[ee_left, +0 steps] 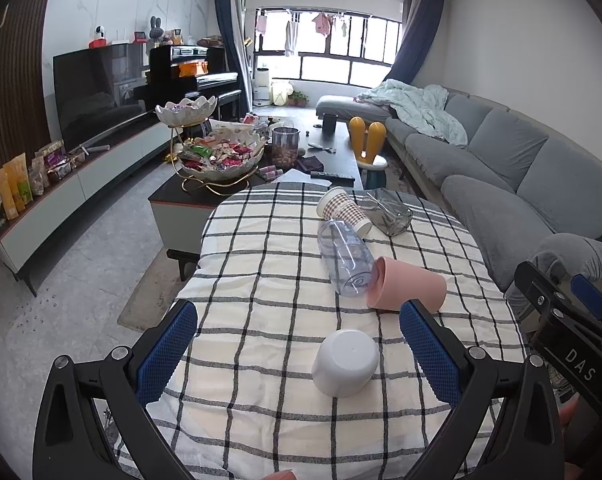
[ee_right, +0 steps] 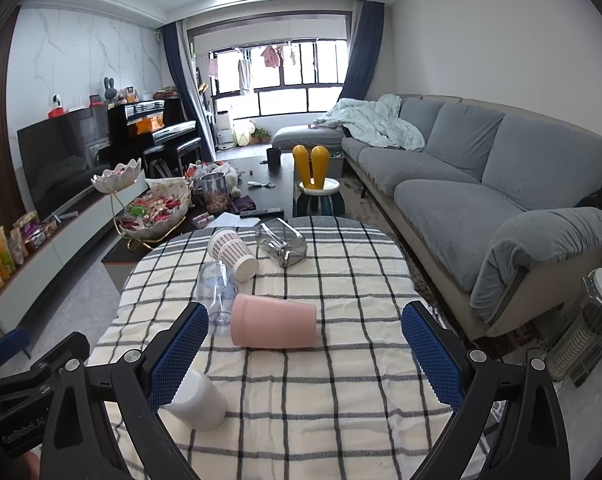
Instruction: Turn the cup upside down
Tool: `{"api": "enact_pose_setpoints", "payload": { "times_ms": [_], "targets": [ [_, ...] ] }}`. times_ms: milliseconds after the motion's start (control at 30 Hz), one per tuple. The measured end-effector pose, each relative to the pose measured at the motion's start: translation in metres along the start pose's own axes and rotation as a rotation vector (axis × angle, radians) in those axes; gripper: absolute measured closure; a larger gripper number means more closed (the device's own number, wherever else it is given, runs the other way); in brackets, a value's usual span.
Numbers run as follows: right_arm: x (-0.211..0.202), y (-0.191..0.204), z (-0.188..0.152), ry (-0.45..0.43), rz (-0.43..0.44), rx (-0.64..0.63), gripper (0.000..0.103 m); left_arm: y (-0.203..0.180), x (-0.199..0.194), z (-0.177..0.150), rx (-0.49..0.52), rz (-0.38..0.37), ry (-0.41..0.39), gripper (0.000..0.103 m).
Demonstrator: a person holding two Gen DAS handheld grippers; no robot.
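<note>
A white cup (ee_left: 345, 362) stands upside down on the checked tablecloth (ee_left: 261, 264), between the open fingers of my left gripper (ee_left: 299, 344), untouched. In the right wrist view the white cup (ee_right: 199, 402) is at the lower left, partly behind the left finger. A pink cup (ee_left: 407, 286) (ee_right: 275, 322) lies on its side. A clear plastic cup (ee_left: 345, 258) (ee_right: 217, 288), a patterned paper cup (ee_left: 343, 208) (ee_right: 233, 254) and a grey glass (ee_left: 387, 208) (ee_right: 281, 242) also lie on their sides farther back. My right gripper (ee_right: 305, 344) is open and empty, just short of the pink cup.
The cloth (ee_right: 341, 280) covers a small rounded table. Beyond it is a dark coffee table (ee_left: 333, 148) with snack bowls (ee_left: 221, 160) and a jar. A grey sofa (ee_right: 481, 184) runs along the right. A TV stand (ee_left: 81, 184) is at the left.
</note>
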State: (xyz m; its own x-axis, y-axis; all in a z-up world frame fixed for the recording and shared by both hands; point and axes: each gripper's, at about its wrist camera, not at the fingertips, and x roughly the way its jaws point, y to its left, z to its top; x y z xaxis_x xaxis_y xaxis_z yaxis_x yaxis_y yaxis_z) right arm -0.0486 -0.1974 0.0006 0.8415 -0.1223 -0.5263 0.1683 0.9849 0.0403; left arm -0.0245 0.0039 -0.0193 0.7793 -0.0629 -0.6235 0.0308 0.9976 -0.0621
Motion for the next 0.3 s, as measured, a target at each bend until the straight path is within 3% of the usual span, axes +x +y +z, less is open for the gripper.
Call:
{"api": "enact_pose_setpoints", "payload": {
  "times_ms": [300],
  "targets": [
    [0.0043,-0.0023,0.0013,0.012,-0.001,0.007,0.005,-0.0013,-0.0012,-0.0011,0.005,0.02,-0.008,0.0]
  ]
}}
